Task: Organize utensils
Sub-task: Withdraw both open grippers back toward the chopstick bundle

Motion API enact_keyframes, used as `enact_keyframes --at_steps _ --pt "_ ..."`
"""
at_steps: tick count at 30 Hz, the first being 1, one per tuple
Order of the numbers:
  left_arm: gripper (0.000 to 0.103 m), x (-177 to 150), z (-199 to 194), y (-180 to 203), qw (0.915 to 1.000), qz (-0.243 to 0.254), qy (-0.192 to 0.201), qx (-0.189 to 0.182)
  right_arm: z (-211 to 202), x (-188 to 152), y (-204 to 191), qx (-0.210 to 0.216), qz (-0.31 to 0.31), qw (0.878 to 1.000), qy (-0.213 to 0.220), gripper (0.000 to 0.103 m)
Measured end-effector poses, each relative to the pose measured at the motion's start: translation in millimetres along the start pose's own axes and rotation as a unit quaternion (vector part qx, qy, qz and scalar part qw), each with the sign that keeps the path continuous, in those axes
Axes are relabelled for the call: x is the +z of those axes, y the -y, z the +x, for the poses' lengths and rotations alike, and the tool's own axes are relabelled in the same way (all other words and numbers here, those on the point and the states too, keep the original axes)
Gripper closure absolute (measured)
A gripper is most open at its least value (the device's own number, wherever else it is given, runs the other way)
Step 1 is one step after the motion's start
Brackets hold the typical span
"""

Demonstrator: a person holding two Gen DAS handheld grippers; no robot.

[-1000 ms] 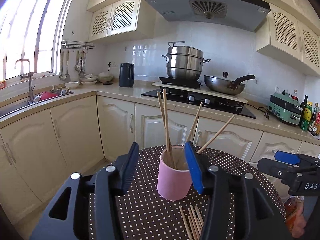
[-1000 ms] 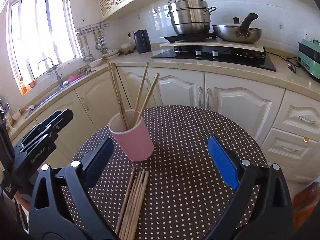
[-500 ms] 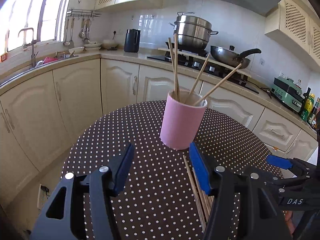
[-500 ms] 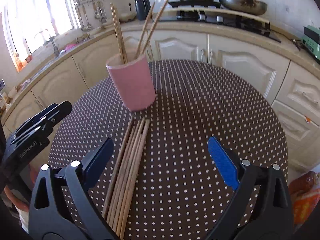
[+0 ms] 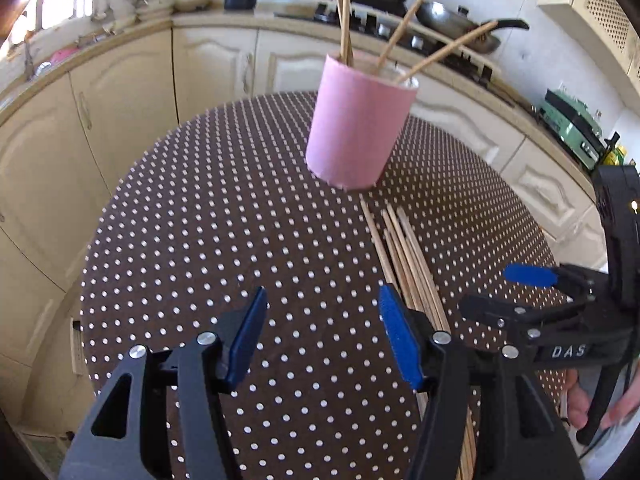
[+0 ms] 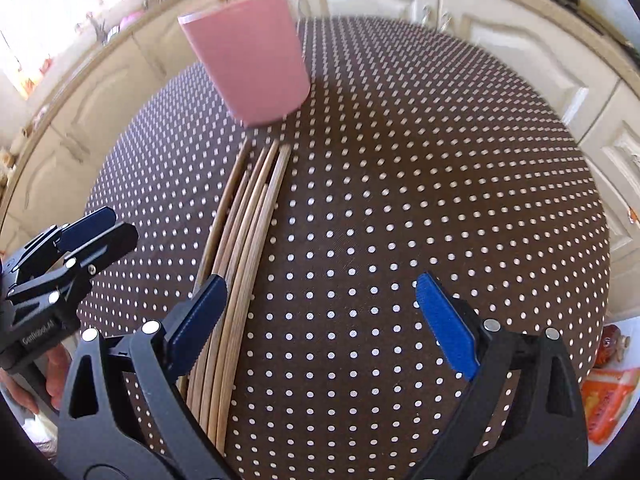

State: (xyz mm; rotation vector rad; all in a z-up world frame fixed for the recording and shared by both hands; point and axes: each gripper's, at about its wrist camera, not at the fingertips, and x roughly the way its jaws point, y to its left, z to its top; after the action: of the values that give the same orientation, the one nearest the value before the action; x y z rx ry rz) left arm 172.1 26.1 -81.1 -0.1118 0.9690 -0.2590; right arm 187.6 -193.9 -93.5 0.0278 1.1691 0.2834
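Note:
A pink cup (image 5: 360,132) (image 6: 252,60) stands on the round, brown polka-dot table (image 5: 200,220) (image 6: 440,160) with several wooden chopsticks leaning in it. In front of the cup, a bundle of loose chopsticks (image 5: 404,252) (image 6: 252,216) lies flat on the cloth. My left gripper (image 5: 322,300) (image 6: 104,224) hovers open just left of the bundle, nothing between its blue pads. My right gripper (image 6: 320,284) (image 5: 508,290) is wide open above the table. Its left finger sits over the bundle's near part, and the pads press on nothing.
Cream kitchen cabinets and a counter curve around the table's far side. A pot, a pan (image 5: 460,28) and a green appliance (image 5: 572,128) sit on the counter. An orange packet (image 6: 608,400) lies beyond the table's right edge. A person's hands hold both grippers' handles.
Both grippers have sunk and tipped down toward the table, so the cup has slid up in view and the loose chopsticks fill the foreground. The left jaws stand slightly wider.

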Motion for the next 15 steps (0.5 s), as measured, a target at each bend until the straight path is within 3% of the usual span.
enact_keyframes --at_steps 3,7,10,15 --pt "0.045 6.0 11.2 -0.6 0.9991 -0.003 -0.042 -0.007 10.0 13.6 -1.0 0.019 0.008 0.999 -0.044 0.009" --pt "0.045 12.5 17.8 0.8 0.9981 0.003 -0.059 0.016 22.8 29.6 -6.7 0.014 0.001 0.996 -0.089 0.010" --pt "0.045 16.1 20.1 -0.1 0.9976 -0.001 -0.069 0.004 35.4 42.5 -11.8 -0.005 0.001 0.993 -0.117 0.010" --pt "0.045 22.1 27.2 1.4 0.9952 0.002 -0.094 0.025 52.7 61.9 -22.0 -0.042 -0.015 0.989 -0.142 0.010"
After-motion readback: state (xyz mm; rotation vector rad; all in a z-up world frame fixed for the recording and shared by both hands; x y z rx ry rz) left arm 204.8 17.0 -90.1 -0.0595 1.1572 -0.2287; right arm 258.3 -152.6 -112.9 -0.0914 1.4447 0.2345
